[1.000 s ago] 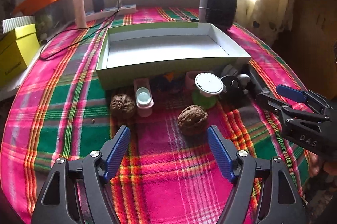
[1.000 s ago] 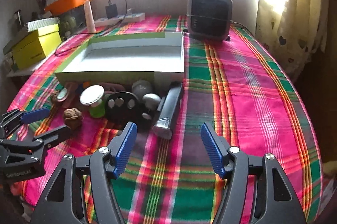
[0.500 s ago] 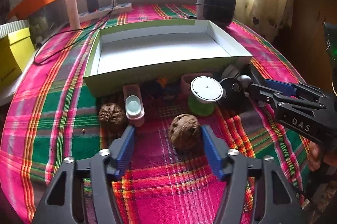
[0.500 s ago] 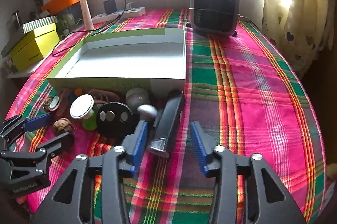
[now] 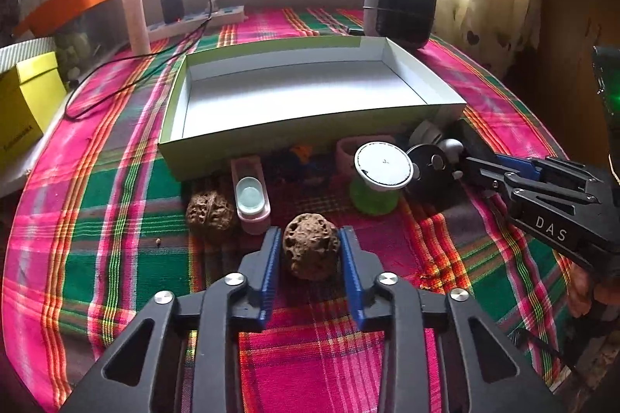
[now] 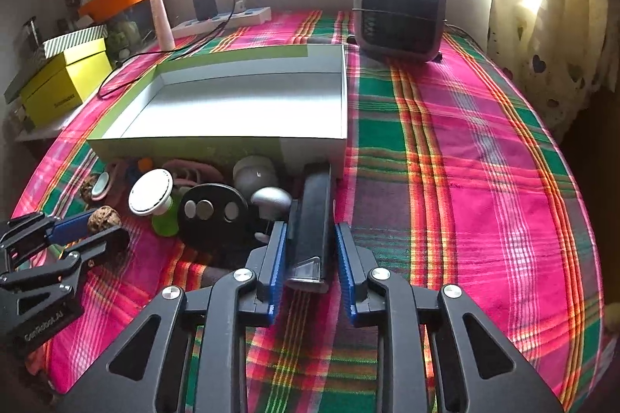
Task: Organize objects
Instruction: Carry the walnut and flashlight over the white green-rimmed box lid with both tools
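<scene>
Walnut [image 5: 310, 245] on the table now sits between my left gripper [image 5: 310, 258] jaws, which have narrowed to flank it; my right gripper [image 6: 310, 260] jaws have closed in around the black device [image 6: 312, 223]. Neither visibly clamps yet; the box [image 5: 310, 128] behind waits empty.

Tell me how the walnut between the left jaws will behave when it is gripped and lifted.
The walnut looks hard and deeply pitted, so the left gripper pads will probably bite rather than slip. It is rounded and sits loose on the cloth, so an uneven squeeze might roll or twist it. It is likely light for its size, so a gentle grip should do.
</scene>
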`<state>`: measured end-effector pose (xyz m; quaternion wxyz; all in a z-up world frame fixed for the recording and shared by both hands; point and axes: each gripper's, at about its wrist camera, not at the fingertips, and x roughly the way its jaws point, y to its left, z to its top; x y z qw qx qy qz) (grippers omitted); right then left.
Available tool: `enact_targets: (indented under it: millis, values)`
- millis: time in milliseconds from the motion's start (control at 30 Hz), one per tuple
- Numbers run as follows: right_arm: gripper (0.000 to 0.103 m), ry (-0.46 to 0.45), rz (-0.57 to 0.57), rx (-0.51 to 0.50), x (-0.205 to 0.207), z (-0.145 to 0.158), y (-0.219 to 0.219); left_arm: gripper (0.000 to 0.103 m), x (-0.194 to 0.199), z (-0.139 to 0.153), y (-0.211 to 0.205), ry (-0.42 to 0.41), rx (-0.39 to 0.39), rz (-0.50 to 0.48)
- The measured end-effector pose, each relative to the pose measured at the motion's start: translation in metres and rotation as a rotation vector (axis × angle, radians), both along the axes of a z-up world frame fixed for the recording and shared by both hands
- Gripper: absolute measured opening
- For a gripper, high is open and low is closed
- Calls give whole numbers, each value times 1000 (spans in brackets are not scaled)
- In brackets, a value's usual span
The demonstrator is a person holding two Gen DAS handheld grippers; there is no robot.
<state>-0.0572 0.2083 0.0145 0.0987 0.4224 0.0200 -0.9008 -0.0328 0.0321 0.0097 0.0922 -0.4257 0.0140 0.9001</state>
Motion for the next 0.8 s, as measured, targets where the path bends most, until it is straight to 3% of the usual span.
enact_targets:
  millis: [800]
  values:
    - [25, 74, 6, -55, 23, 28, 0, 28, 12, 23, -7, 49, 28, 7]
